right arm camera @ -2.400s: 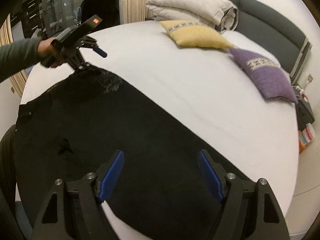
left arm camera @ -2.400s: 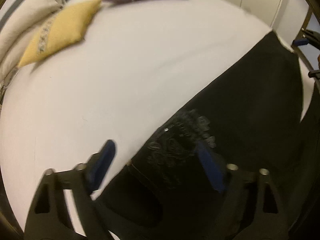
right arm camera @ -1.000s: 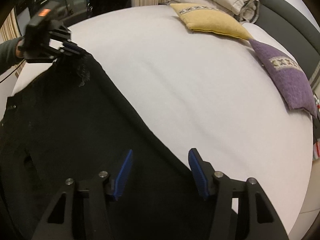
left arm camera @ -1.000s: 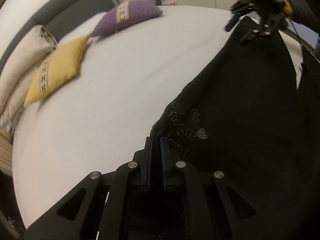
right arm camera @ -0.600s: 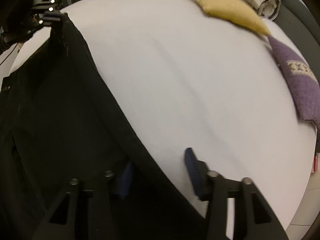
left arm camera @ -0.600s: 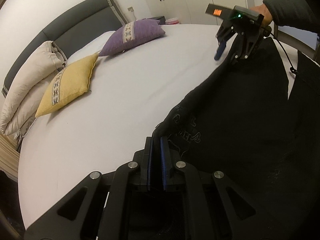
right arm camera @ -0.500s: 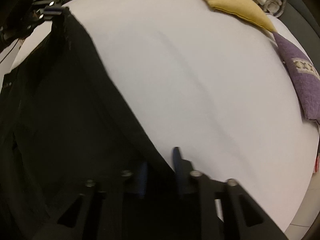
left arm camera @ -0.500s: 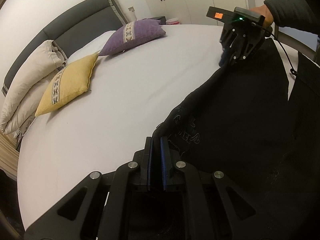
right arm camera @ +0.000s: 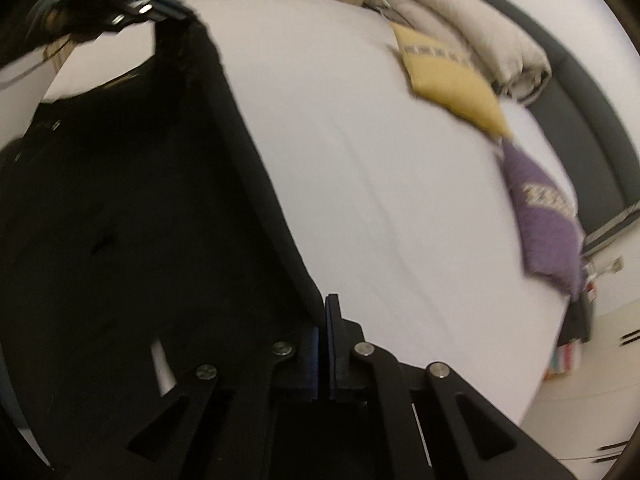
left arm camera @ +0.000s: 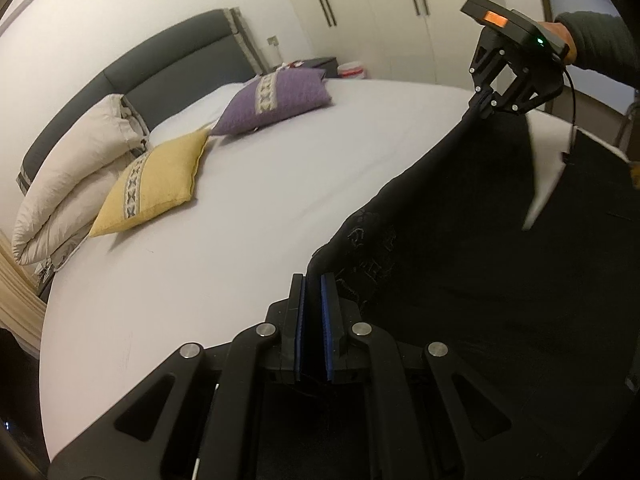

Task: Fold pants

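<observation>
Both grippers pinch one long edge of the black pants (left arm camera: 460, 260) — left gripper (left arm camera: 312, 280) and right gripper (right arm camera: 322, 312) at opposite ends — lifting it taut above the white bed (left arm camera: 260, 184), probably to fold it over.

White bed (left arm camera: 248, 200), grey headboard (left arm camera: 168, 68); pale wardrobe doors (left arm camera: 400, 16)

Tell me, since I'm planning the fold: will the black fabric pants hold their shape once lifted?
Probably not. The black fabric pants sag in a curve between the left gripper and right gripper, so they look floppy. Each holds only an edge, so the cloth seems light. The rest will likely drag on the white bed.
</observation>
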`<state>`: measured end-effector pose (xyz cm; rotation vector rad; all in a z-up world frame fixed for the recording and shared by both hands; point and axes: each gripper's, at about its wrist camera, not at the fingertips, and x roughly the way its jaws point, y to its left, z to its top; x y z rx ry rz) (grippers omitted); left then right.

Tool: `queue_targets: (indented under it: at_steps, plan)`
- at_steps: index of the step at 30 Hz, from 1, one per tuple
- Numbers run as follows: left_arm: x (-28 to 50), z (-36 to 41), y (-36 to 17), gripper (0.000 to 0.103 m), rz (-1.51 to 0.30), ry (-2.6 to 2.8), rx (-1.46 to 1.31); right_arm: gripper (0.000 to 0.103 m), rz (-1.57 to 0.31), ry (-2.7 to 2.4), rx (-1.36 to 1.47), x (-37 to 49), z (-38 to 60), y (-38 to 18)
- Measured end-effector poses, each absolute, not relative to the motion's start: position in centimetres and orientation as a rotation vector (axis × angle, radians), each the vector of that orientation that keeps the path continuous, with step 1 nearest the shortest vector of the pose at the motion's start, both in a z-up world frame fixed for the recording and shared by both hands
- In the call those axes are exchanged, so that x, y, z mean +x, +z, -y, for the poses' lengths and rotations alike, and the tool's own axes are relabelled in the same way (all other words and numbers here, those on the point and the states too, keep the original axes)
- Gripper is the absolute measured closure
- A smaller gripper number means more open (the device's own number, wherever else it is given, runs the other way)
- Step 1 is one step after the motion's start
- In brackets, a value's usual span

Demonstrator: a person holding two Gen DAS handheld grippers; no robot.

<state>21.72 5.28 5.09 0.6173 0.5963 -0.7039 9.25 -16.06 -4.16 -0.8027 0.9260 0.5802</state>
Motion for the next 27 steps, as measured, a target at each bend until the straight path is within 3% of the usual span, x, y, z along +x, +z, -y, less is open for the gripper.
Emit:
queue_targets:
  at_steps: [8, 17, 27]
  plan:
    - [9.8, -7.5, 6.2, 0.097, -0.589, -0.715, 0.598, 0.1, -0.834, 0.555, -0.818, -2.3, 14.2, -2.5]
    - [-2.3, -9.0, -0.5, 0.097, -0.696, -0.697, 0.617, 0.1, -0.88, 0.508, -0.811, -10.8, 10.6, -7.7]
    - [-7.3, -10.8, -5.7, 0.097, -0.757, -0.671, 0.601, 0.1, -0.936, 0.492, -0.853, -14.8, 7.4, -12.2]
